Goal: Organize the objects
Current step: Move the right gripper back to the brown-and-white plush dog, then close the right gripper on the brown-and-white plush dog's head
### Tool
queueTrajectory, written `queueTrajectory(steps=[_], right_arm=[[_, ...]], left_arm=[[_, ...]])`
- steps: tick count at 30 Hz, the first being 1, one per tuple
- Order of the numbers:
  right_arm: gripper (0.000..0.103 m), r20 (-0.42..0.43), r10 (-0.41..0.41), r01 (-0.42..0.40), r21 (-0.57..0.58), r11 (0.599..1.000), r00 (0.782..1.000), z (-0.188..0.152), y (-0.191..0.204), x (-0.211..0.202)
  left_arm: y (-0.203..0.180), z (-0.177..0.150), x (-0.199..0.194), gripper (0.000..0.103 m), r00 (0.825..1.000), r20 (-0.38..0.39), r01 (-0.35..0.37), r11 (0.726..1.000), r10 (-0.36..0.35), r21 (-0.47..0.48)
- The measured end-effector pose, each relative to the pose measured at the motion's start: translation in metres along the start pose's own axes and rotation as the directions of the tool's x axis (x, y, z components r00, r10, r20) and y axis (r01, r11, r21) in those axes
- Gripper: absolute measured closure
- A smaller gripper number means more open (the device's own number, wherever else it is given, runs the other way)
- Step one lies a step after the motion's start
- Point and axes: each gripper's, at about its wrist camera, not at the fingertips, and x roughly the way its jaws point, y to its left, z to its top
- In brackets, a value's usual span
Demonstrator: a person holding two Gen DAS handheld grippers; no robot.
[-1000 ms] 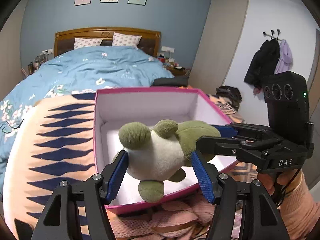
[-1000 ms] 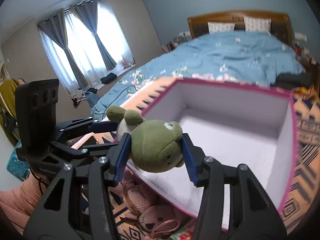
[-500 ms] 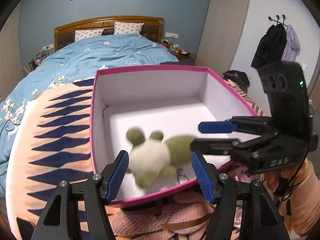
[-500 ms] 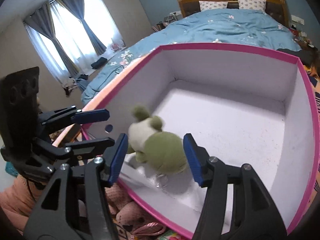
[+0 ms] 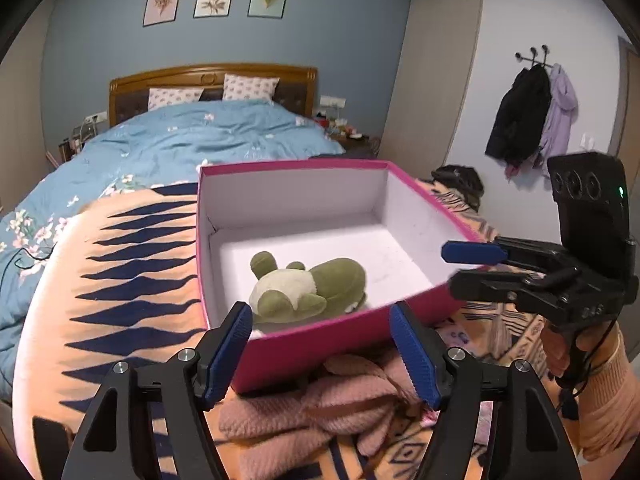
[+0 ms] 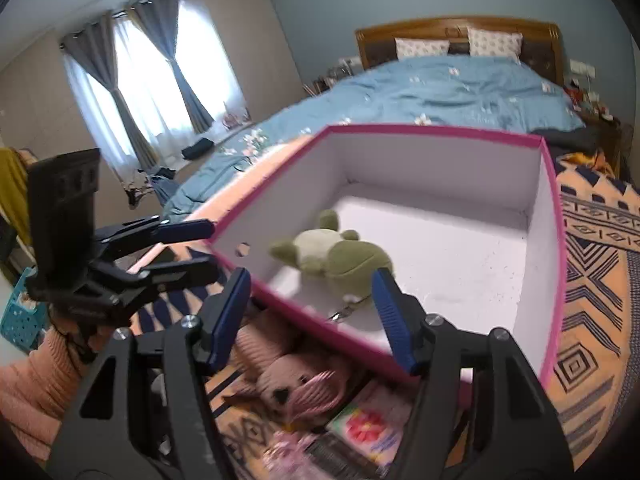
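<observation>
Frog toy: the green plush frog [image 5: 308, 286] lies on its side on the floor of the pink box [image 5: 320, 336], close to the near wall.
Left gripper: my left gripper [image 5: 322, 344] is unclenched, its jaws opening, nothing between the pads; the frog sits just ahead of it, past the box's near rim.
Right gripper: my right gripper [image 6: 312, 312] is also free of any load, jaws opening; the frog's head end lies just beyond its fingertips.
Long axis: I read the frog as running left to right across the left wrist view.
Next candidates: the pink knitted plush [image 6: 292, 376] and a flowered packet [image 6: 368, 428] lie outside the box, below its near wall, nearest my right gripper.
</observation>
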Motion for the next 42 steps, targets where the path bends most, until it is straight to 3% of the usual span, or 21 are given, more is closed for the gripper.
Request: queueTrajectory(steps=[5,10,16,20,24,28,30,36,42], right_arm=[[0.035,0.025,0.039,-0.037,-0.066,0.997,0.999,-0.029,0.032,-0.032],[0.035,-0.051,0.092,-0.098,-0.125,0.987,0.994,-0.07,0.066,-0.041],[0.035,-0.195,0.124,-0.16,-0.18,0.97,0.973,-0.116,0.102,-0.016],[0.035,-0.267,0.16,-0.214,-0.191,0.958,0.95,-0.138,0.123,0.001],[0.035,-0.317,0.139,-0.214,-0.218,0.952,0.938,-0.153,0.136,0.017],[0.036,-0.331,0.093,-0.173,-0.223,0.959,0.939,-0.156,0.137,0.03],[0.049,-0.33,0.108,-0.181,-0.197,0.964,0.938,-0.153,0.131,0.03],[0.05,-0.285,0.146,-0.175,-0.078,0.981,0.947,-0.136,0.096,0.02],[0.051,-0.223,0.153,-0.147,0.045,0.988,0.963,-0.118,0.052,0.01]], left_arm=[[-0.005,-0.019,-0.03,0.03,0.999,0.028,0.016,1.0,-0.016,0.022],[-0.013,-0.046,-0.057,0.03,0.999,0.028,0.042,0.998,-0.043,0.053],[-0.015,-0.076,-0.071,0.03,1.0,0.008,0.012,0.999,-0.012,0.049],[-0.006,-0.094,-0.077,0.03,1.0,-0.001,0.01,1.0,-0.01,-0.003],[0.007,-0.105,-0.08,0.03,1.0,-0.004,0.003,0.998,-0.003,-0.057],[0.014,-0.115,-0.078,0.03,1.0,-0.015,-0.003,0.996,0.002,-0.089],[0.016,-0.117,-0.077,0.03,1.0,-0.023,-0.005,0.995,0.003,-0.1],[0.014,-0.119,-0.071,0.03,0.999,-0.032,0.022,0.994,-0.026,-0.103],[-0.003,-0.12,-0.047,0.03,0.994,-0.09,0.063,0.996,-0.068,-0.057]])
